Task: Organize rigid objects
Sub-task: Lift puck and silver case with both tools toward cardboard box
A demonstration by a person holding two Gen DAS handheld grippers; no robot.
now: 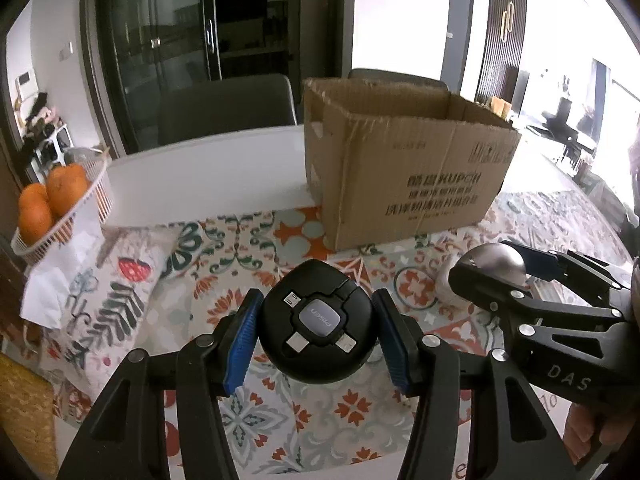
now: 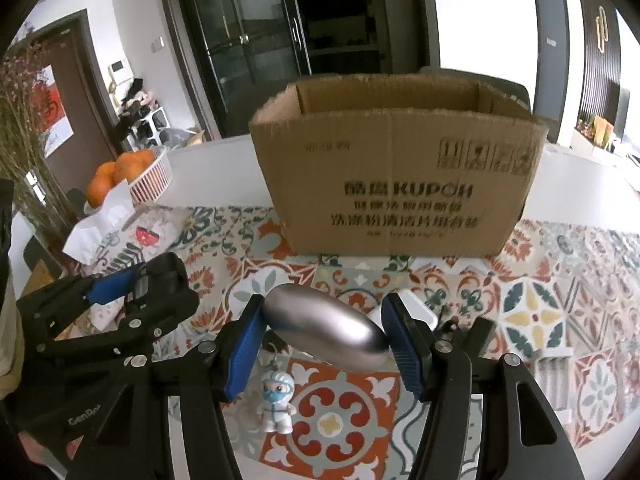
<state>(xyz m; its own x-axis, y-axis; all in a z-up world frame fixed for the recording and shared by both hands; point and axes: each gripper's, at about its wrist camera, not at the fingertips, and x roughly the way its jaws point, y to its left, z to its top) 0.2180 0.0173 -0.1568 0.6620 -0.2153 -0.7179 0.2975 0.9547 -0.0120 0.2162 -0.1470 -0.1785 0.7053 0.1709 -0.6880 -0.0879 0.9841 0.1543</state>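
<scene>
Round black plastic cable reel with a grey square centre badge (image 1: 318, 326): clamped between the blue ribbed pads of the left gripper (image 1: 317, 336), held clear above the patterned tablecloth (image 1: 248, 248). The pads press on its left and right flanks.

Smooth silver metal egg-shaped object (image 2: 326, 327): grasped by the right gripper (image 2: 324, 340), lying tilted across the jaws, its lower end against the right pad. Also lifted off the cloth.

The two grippers sit side by side, near each other, both facing the open brown cardboard box with printed dark lettering (image 2: 400, 184). The box stands upright on the cloth beyond them, apart from both held items.

Small white figurine with a blue mask and a keyring (image 2: 276, 400): standing on the cloth below the right gripper.

White wire basket holding oranges (image 1: 100, 188): far left on the white table (image 1: 208, 172).
</scene>
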